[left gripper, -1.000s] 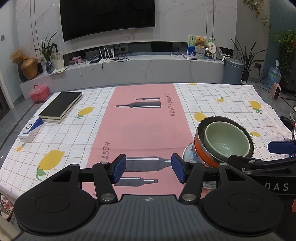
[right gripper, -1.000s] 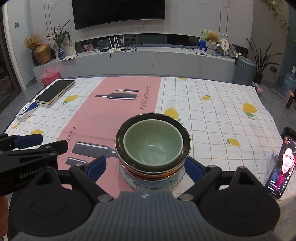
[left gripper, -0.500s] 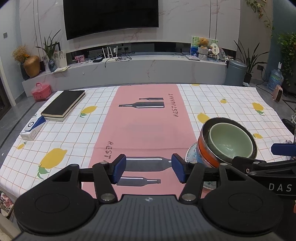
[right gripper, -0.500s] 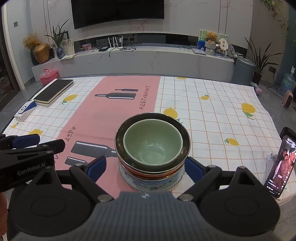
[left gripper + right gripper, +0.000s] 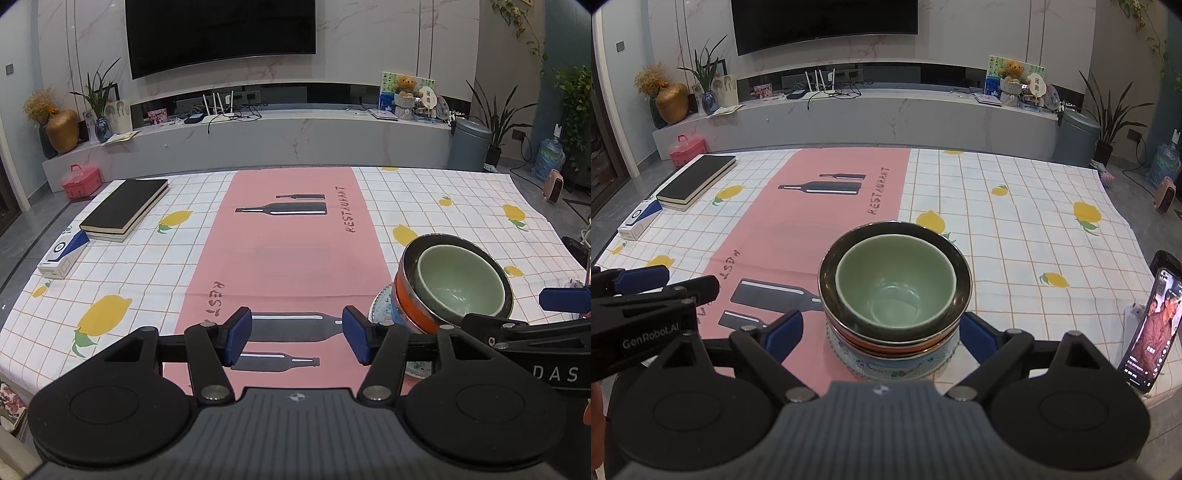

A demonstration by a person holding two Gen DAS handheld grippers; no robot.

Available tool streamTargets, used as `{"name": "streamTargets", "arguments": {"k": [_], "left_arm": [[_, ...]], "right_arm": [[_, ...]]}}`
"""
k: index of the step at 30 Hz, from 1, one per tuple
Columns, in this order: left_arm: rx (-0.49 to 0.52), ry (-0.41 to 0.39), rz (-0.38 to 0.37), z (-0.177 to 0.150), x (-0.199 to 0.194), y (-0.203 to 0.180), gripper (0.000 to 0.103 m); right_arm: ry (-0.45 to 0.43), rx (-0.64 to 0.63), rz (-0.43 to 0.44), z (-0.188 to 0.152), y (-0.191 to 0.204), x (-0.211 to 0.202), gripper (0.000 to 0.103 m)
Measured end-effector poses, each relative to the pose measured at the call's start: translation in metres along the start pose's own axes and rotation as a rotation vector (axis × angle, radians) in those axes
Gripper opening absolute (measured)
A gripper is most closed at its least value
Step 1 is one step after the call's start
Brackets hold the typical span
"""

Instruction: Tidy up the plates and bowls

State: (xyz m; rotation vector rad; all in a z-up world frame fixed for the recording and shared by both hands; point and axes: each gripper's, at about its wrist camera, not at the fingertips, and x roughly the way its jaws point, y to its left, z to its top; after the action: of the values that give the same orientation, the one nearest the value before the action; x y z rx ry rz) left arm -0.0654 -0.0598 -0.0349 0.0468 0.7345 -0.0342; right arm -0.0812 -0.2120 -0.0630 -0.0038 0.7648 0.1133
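My right claw (image 5: 881, 328) gapes wide, the nested bowls (image 5: 894, 286) dead ahead between its fingers, untouched; my left claw (image 5: 297, 334) (also wide, empty) has them off to its right.

bowls (image 5: 894, 295): 2 | plates (image 5: 886, 363): 2 | books (image 5: 696, 181): 1 | phones (image 5: 1152, 332): 1
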Motion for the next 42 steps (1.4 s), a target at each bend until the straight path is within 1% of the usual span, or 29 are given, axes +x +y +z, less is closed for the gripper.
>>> {"name": "streamTargets", "arguments": {"k": [42], "left_arm": [[-0.014, 0.000, -0.009, 0.0012, 0.0031, -0.0008, 0.066]], "right_arm": [[0.013, -0.011, 0.006, 0.0021, 0.0014, 0.0054, 0.090]]}}
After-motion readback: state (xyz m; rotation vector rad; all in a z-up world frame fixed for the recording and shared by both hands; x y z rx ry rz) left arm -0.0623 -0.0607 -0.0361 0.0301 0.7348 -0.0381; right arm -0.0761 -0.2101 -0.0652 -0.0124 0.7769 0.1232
